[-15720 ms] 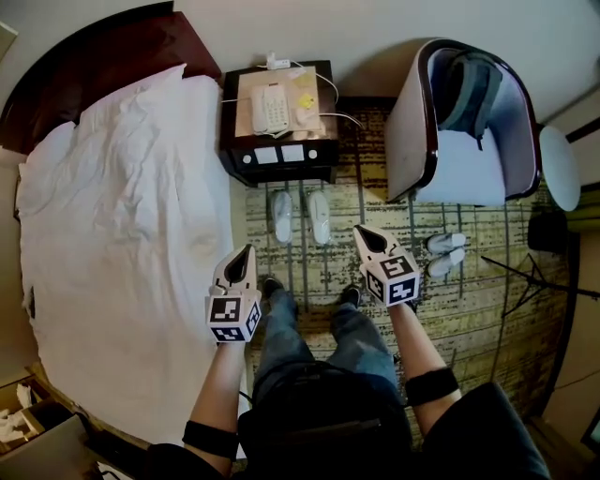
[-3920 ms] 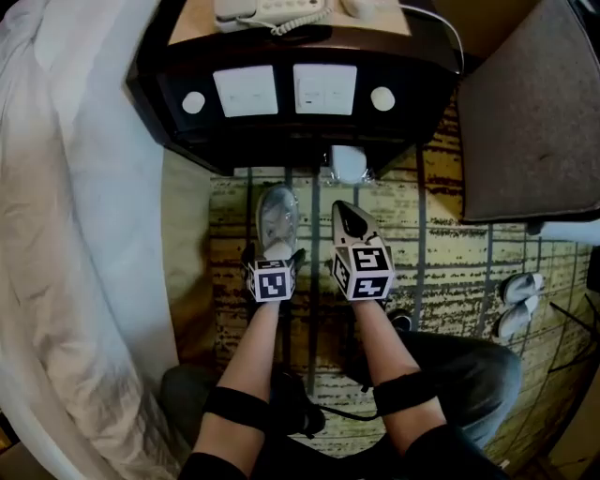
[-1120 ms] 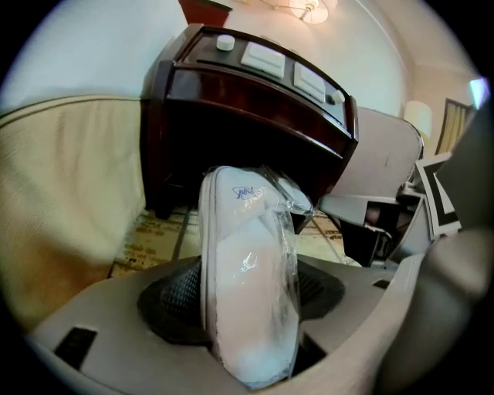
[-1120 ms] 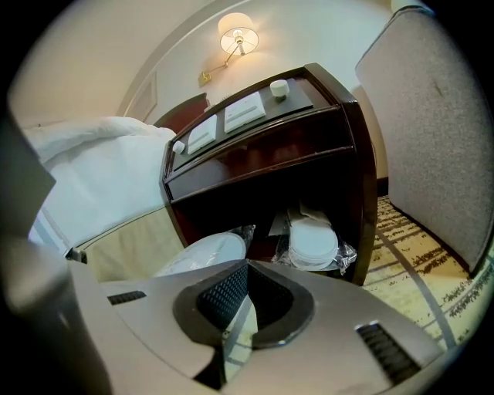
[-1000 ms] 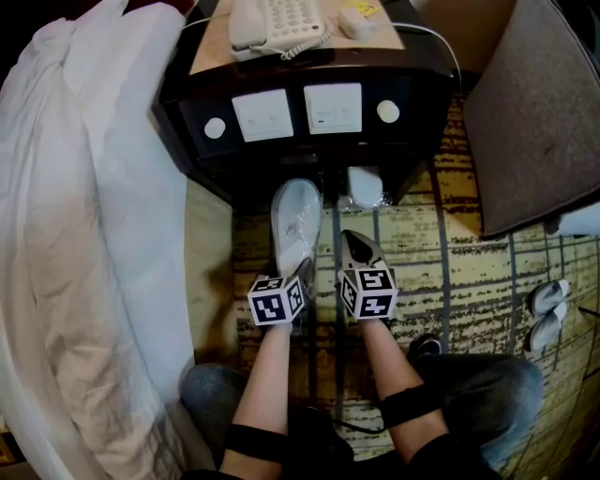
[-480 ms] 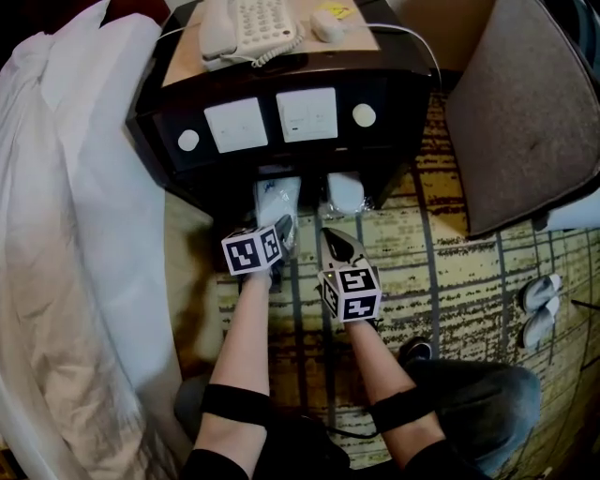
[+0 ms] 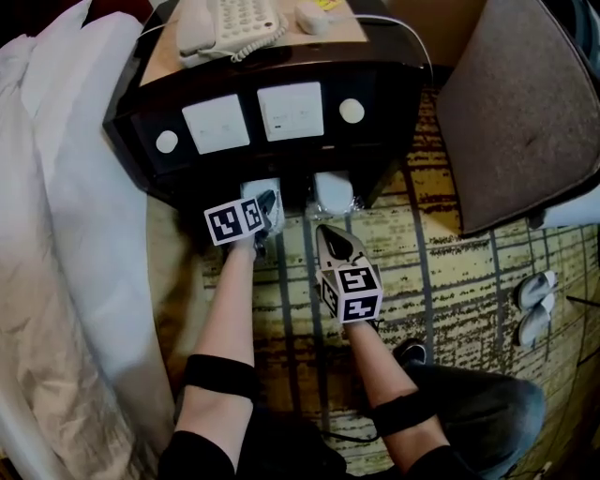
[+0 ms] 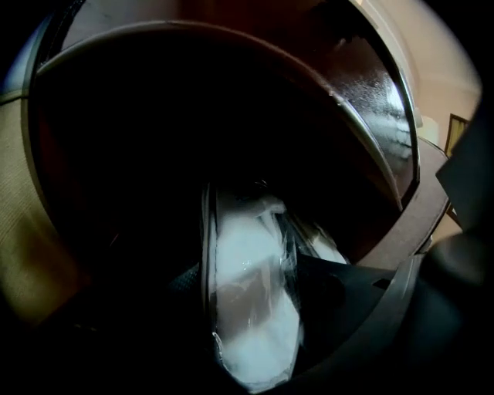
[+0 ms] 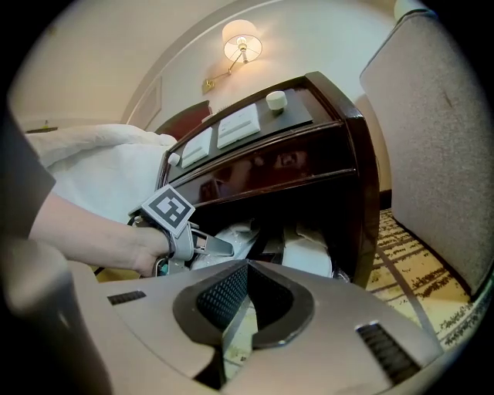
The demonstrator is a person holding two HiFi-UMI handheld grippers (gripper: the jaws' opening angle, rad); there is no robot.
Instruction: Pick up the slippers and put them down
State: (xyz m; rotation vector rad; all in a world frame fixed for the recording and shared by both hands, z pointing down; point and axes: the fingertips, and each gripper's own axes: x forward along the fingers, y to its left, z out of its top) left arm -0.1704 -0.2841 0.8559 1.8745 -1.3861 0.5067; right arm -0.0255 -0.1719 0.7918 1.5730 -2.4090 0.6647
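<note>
On the left of the head view, the white bed [image 7: 56,234] is seen, its bedding hanging beside the patterned carpet [image 7: 450,281]. At upper right, a grey-brown armchair seat [image 7: 525,112] is shown. Between bed and armchair stands the dark table [image 7: 375,141], whose front face carries two white panels and two round white knobs; a white telephone [image 7: 220,23] is set on its top. A spare pair of slippers [image 7: 532,305] is seen well apart on the carpet at the right edge.

In the dark recess under the table, the plastic-wrapped white slipper [image 8: 255,308] is held, with its far end pushed into shadow (its contact with the floor cannot be made out). A second wrapped slipper [image 7: 333,192] lies just beside it on the right, at the table's foot.

The left tongs [image 7: 267,208] are clamped on the first slipper, which fills the gap between the jaws in the left gripper view. The right tongs [image 7: 330,239] are held over the carpet near the second slipper, apart from it, with the jaws pressed together and nothing between them.
</note>
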